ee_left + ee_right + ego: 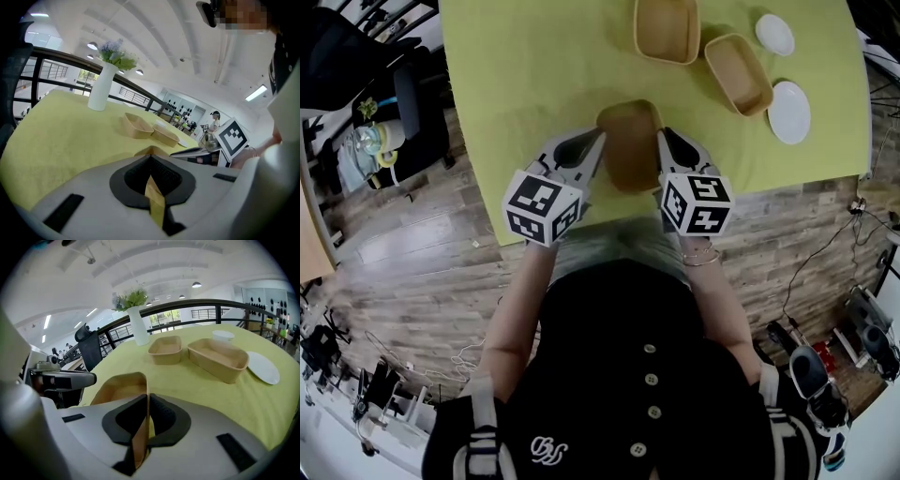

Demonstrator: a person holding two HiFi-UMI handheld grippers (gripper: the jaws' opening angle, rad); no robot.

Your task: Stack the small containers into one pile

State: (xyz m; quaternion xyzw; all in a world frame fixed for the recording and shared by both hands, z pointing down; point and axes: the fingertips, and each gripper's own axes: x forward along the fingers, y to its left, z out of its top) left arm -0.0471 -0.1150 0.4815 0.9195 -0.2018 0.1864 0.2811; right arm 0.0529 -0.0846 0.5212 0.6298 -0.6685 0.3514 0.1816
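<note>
Brown paper near container (630, 141) sits at the counter's (534, 75) front edge, pinched from both sides. Left gripper (598, 141) has its jaws closed tight on the left wall, with a thin strip of wall showing between the pads. Right gripper (662, 141) is clamped on the right wall the same way. Step in hand, as I read it: the two-handed pick of the first container, not yet lifted clear. The far container (667, 28) and the angled container (739, 73) lie just beside each other, well apart from the held one, both empty. Next move likely calls for a level lift, a carry forward, then squaring up over one of them so it nests. The thin walls may flex.
</note>
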